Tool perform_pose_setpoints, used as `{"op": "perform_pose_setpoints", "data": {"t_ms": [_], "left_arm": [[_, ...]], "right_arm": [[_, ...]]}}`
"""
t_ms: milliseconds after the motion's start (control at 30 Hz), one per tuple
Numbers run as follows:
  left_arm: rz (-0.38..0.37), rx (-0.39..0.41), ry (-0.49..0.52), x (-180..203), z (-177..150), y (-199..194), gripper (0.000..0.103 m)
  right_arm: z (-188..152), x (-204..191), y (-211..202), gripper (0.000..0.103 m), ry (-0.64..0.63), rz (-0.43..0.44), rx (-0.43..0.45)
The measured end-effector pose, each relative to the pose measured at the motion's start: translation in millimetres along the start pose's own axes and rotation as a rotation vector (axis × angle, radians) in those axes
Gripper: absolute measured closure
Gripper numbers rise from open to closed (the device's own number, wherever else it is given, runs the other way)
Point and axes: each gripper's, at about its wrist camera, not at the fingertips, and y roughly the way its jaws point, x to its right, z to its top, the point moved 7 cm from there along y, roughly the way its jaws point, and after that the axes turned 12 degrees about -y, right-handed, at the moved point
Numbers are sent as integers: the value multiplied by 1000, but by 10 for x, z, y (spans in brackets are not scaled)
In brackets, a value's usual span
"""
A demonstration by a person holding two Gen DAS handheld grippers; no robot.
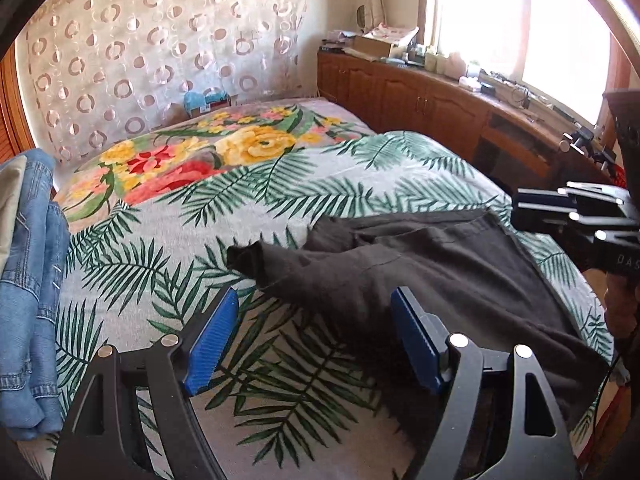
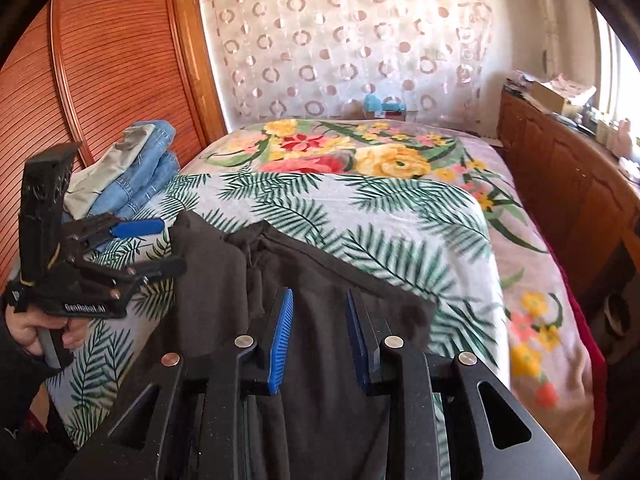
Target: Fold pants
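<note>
Dark pants on leaf-print bedspread: under left gripper, fingers spread; under right gripper, fingers parted, both level above cloth

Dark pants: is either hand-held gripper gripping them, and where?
Neither. The left hand-held gripper and right hand-held gripper are both open above the dark pants.

dark grey pants, green fern-print blanket, blue denim pile, blue gripper pads
</note>
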Motion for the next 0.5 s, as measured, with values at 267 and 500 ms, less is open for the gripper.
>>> {"op": "perform_pose_setpoints", "data": {"t_ms": [267,500], "left_arm": [[-15,-71,-14,-151,-132,123,24],[-26,-84,-23,-225,-189,120,24]], "right_arm": [[208,-137,545,75,-63,102,-70],[256,-248,982,80,-97,157,-143]]}}
